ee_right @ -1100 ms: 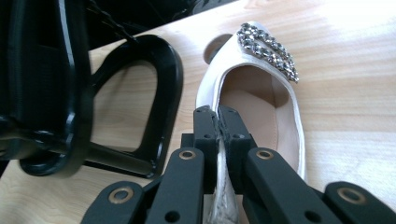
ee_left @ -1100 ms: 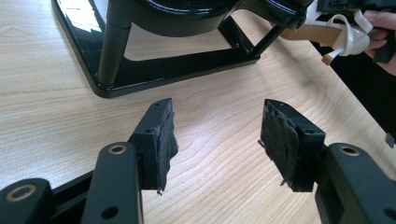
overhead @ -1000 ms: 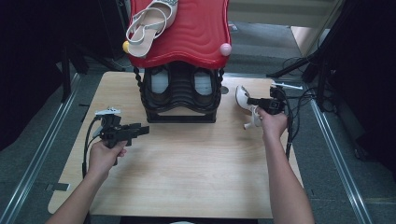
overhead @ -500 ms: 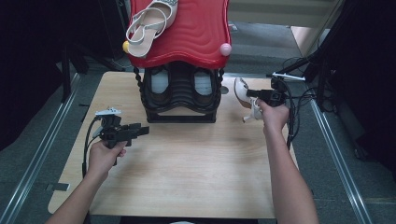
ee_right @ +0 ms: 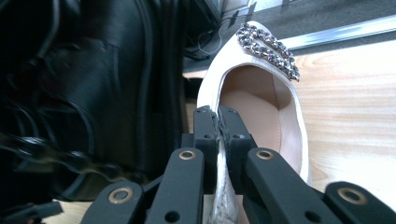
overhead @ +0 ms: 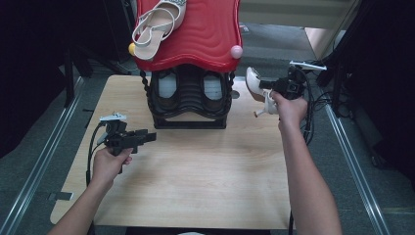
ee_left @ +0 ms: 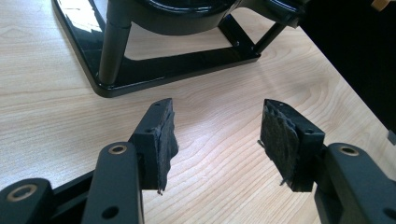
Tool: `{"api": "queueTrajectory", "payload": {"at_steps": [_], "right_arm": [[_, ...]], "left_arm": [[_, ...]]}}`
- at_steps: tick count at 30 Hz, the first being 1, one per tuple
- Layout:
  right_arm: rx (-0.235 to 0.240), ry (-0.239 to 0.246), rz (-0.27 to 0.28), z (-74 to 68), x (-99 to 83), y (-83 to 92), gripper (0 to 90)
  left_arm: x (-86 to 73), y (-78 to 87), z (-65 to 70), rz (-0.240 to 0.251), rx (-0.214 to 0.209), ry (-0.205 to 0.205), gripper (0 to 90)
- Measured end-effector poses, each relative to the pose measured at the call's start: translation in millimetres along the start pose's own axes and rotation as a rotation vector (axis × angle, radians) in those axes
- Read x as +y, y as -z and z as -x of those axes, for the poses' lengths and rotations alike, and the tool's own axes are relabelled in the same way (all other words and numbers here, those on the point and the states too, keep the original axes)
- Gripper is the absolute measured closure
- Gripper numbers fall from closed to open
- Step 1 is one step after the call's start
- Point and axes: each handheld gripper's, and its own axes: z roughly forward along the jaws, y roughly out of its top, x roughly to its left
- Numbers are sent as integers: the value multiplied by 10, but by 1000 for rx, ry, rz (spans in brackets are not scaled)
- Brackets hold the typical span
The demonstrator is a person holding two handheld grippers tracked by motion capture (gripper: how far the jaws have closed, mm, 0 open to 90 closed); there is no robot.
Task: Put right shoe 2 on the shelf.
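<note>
A white heeled shoe (overhead: 254,87) is gripped by the right gripper (overhead: 274,88) beside the right end of the black shoe rack (overhead: 190,100), clear of the wooden table (overhead: 205,171) as seen from the high view. The grip itself is made plain in the right gripper view: the jaws are pinched tight on the side wall of the shoe (ee_right: 261,121), and a jewelled buckle (ee_right: 268,49) is picked out on its toe, a detail lost from above. The heel is cut off at the bottom edge there.

The left gripper (overhead: 147,138) is held low over the table in front of the rack, jaws spread wide with nothing between them; its worn pads (ee_left: 168,135) are shown close up in its own view. A strappy sandal (overhead: 156,24) is seen on the red top shelf (overhead: 210,34), its far end cropped.
</note>
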Motion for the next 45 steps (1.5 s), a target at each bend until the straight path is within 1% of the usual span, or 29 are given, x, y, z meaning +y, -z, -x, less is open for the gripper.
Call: {"api": "queueTrajectory", "payload": {"at_steps": [6, 10, 13, 15, 19, 23, 27, 28, 31, 34, 35, 37, 38, 41, 45], "right_arm": [[8, 20, 19, -190, 189, 96, 888], [16, 32, 35, -314, 318, 177, 888], [24, 37, 47, -406, 410, 247, 888], [26, 42, 56, -462, 468, 300, 887], [25, 52, 70, -567, 576, 400, 887], [26, 52, 72, -666, 695, 481, 887], [24, 56, 84, -762, 796, 546, 887], [22, 66, 89, -799, 831, 565, 887], [23, 75, 95, -896, 905, 610, 887], [38, 72, 112, -1013, 991, 656, 887], [41, 80, 116, -1039, 1012, 666, 887], [45, 89, 125, -1124, 1068, 694, 887], [44, 97, 133, -1191, 1110, 718, 887], [50, 109, 149, -1297, 1171, 757, 887], [64, 124, 174, -1478, 1269, 809, 887]], "left_arm": [[-1, -3, -1, -1, -4, -1, 451], [-6, -8, 6, -8, 6, -13, 455], [-4, -7, 10, -4, 5, -12, 454], [-4, -1, 9, -7, 5, -22, 452], [-5, -5, 12, -4, 4, -11, 452], [-4, -4, 15, -5, 2, -13, 452], [-3, -6, 14, -8, 4, -13, 452], [-4, -7, 13, -9, 4, -16, 452], [-4, -9, 18, -10, 1, -15, 453], [-5, -11, 22, -13, 0, -17, 452], [-5, -10, 22, -14, -1, -20, 453], [-6, -13, 27, -13, 1, -16, 453], [-5, -13, 26, -14, 0, -19, 453], [-7, -17, 29, -10, 1, -19, 453], [-9, -20, 33, -13, -3, -19, 453]]}}
